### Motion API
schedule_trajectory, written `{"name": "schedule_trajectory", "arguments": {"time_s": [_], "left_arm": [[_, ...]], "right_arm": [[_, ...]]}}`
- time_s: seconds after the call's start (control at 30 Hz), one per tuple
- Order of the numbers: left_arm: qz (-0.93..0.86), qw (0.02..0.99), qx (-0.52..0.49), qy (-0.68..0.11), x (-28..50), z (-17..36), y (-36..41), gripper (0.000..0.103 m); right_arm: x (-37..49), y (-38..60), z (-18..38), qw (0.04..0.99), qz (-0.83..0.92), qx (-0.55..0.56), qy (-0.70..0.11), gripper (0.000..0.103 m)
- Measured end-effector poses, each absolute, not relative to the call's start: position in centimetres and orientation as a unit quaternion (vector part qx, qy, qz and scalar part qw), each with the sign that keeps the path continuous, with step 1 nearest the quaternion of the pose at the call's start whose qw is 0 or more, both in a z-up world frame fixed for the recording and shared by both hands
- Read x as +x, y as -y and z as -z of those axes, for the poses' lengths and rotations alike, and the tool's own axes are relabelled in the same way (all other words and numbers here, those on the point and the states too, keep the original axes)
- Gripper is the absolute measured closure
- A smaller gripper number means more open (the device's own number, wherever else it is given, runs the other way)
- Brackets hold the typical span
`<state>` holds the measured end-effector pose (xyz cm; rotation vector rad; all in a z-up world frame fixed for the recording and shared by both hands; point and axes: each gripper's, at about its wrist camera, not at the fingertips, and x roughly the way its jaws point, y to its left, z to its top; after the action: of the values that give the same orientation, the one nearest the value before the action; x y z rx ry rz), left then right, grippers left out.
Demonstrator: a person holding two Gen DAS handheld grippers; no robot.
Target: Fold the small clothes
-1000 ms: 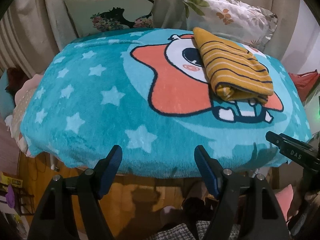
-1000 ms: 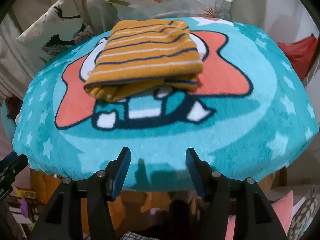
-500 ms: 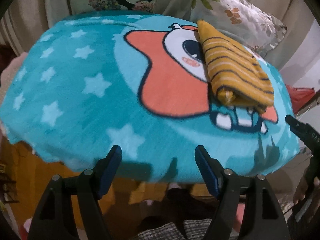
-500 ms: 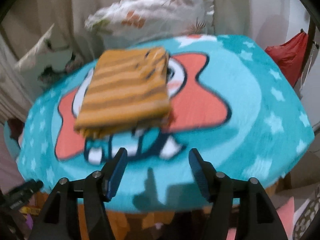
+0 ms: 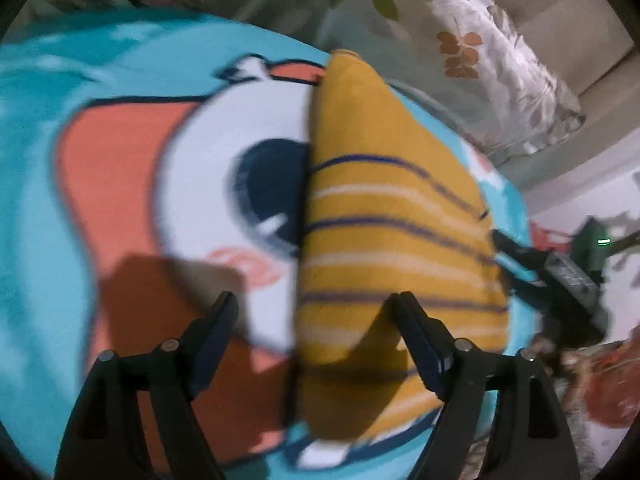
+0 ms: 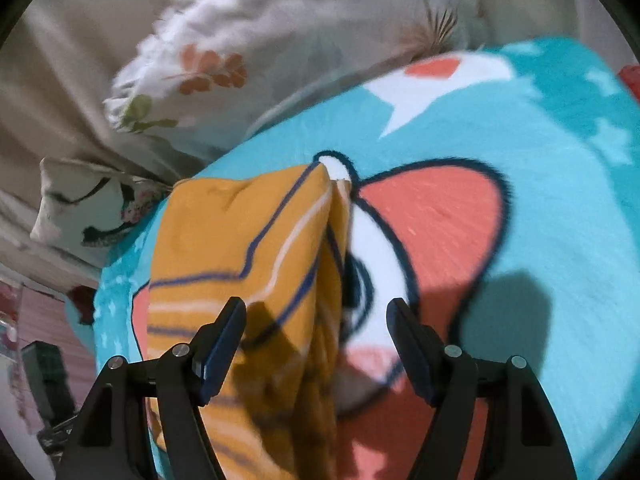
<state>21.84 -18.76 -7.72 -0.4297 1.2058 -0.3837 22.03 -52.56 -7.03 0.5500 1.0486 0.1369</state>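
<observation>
A: What is the garment like?

B: A small mustard-yellow striped top (image 5: 392,240), soft knit, folded into a thick rectangular pad with navy and cream stripes. In the right wrist view its layered edges (image 6: 256,264) show as a seam of stacked folds.

A: Where does it lie?

B: On a plush teal blanket (image 5: 36,208) printed with a coral cartoon star that has a big white eye with a dark pupil, plus pale stars on the teal. The top covers part of that eye.

A: And the left gripper (image 5: 316,336)?

B: Its jaws are opening, blue-padded black fingers spread over the top's left edge; one finger is over the white eye, the other over the yellow knit. Nothing is pinched.

A: The right gripper (image 6: 316,340)?

B: Also opening, at its widest. The top's folded right edge sits in the gap between the fingers, but the pads do not press it.

A: Beyond the blanket?

B: A ruffled white floral pillow (image 6: 248,40) against beige cloth, and a second pillow (image 6: 92,208) with a dark print. Both views are motion-blurred.
</observation>
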Motion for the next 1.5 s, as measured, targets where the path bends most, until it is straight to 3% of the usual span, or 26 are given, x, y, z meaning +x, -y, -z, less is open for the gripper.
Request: {"name": "schedule_trajectory", "arguments": {"time_s": [0.1, 0.13, 0.17, 0.27, 0.33, 0.47, 0.57, 0.67, 0.9, 1.03, 1.23, 1.37, 1.5], "left_arm": [[0.207, 0.761, -0.218, -0.575, 24.1, 9.1, 20.5, 0.021], [0.214, 0.751, -0.220, -0.584, 24.4, 9.5, 21.1, 0.021], [0.219, 0.744, -0.222, -0.592, 24.6, 9.7, 21.6, 0.030], [0.213, 0.747, -0.220, -0.590, 24.7, 7.9, 21.8, 0.050], [0.212, 0.754, -0.225, -0.579, 24.7, 6.3, 21.2, 0.053], [0.188, 0.772, -0.212, -0.569, 25.2, 4.9, 20.7, 0.052], [0.140, 0.772, -0.173, -0.595, 25.1, 6.6, 21.4, 0.043], [0.124, 0.781, -0.141, -0.596, 23.2, 7.4, 22.3, 0.028], [0.068, 0.823, -0.151, -0.544, 19.6, 4.3, 20.1, 0.028], [0.010, 0.860, -0.135, -0.492, 17.9, 1.3, 17.9, 0.028], [-0.085, 0.920, -0.065, -0.377, 13.7, -4.5, 15.5, 0.024], [-0.150, 0.953, -0.036, -0.262, 9.8, -8.2, 13.9, 0.000], [-0.161, 0.965, -0.072, -0.192, 6.5, -10.7, 11.7, 0.000]], "right_arm": [[24.5, 52.7, 8.7, 0.810, -0.094, 0.286, -0.504, 0.028], [25.1, 52.6, 9.0, 0.804, -0.105, 0.297, -0.505, 0.041], [25.6, 52.3, 9.4, 0.793, -0.124, 0.311, -0.508, 0.061], [26.7, 51.8, 9.3, 0.772, -0.157, 0.341, -0.513, 0.076], [26.7, 51.6, 7.8, 0.772, -0.186, 0.347, -0.499, 0.078], [27.2, 51.4, 6.8, 0.780, -0.200, 0.338, -0.487, 0.078], [28.0, 51.5, 8.4, 0.791, -0.136, 0.294, -0.519, 0.067], [27.1, 52.0, 7.8, 0.808, -0.106, 0.273, -0.511, 0.060], [24.7, 48.2, 0.6, 0.877, -0.095, 0.165, -0.441, 0.060], [23.3, 43.3, 0.4, 0.885, -0.132, 0.087, -0.439, 0.060], [23.2, 40.5, 5.6, 0.860, -0.116, 0.040, -0.495, 0.060], [21.9, 40.0, 3.6, 0.870, -0.101, 0.028, -0.483, 0.060], [19.4, 39.4, 1.2, 0.884, -0.088, 0.039, -0.457, 0.054]]}}
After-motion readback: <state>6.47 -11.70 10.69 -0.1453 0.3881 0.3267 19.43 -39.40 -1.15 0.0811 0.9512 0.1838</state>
